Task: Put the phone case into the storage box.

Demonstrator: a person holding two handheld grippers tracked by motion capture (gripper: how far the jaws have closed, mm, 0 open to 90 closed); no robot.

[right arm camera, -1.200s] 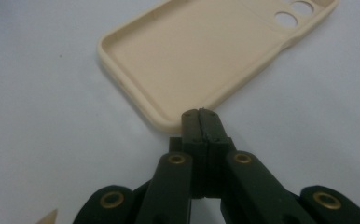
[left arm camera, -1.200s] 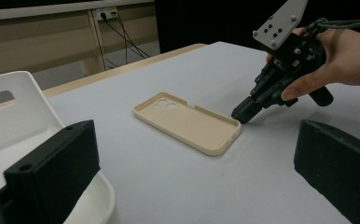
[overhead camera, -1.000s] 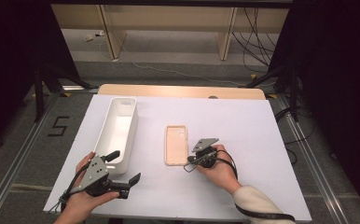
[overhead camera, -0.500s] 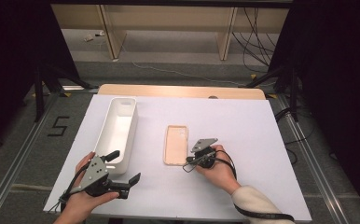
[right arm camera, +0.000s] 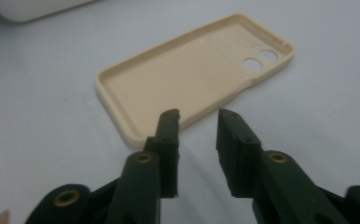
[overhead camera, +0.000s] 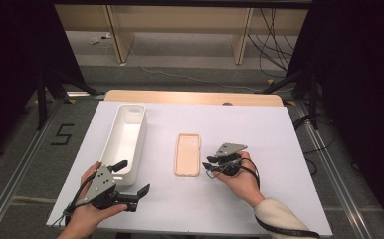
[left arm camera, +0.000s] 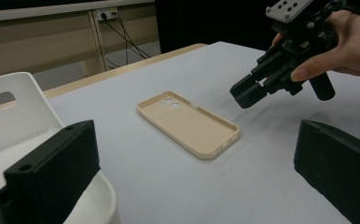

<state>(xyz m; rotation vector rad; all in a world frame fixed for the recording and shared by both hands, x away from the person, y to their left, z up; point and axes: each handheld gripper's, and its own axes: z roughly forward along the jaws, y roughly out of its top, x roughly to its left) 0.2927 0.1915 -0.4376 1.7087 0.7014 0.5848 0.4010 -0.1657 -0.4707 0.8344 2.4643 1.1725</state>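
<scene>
High view: beige phone case (overhead camera: 187, 154) lies flat, open side up, on the white table cover (overhead camera: 279, 129), mid-table. Its long axis runs away from the person, camera holes at the far end. Right gripper (overhead camera: 209, 163) sits just beside the case's near right edge, tips pointing left at it. Left gripper (overhead camera: 132, 178) is well apart from the case, next to the near end of the white bin (overhead camera: 125, 139). The right hand is clearly the nearer one.

Left gripper view: case (left arm camera: 187, 122) lies ahead between this gripper's two black jaws, which stand wide apart with nothing between them. Right gripper (left arm camera: 245, 91) hangs just past the case's edge, tips a little above the cover.

Right gripper view: jaws have just been opening and now stand a modest gap apart, empty. The case (right arm camera: 187, 70) lies straight ahead and slightly left, its long axis running diagonally away toward the upper right; its near long wall crosses just beyond the tips. My read: the gap lines up to straddle that wall, one jaw inside, one outside.
</scene>
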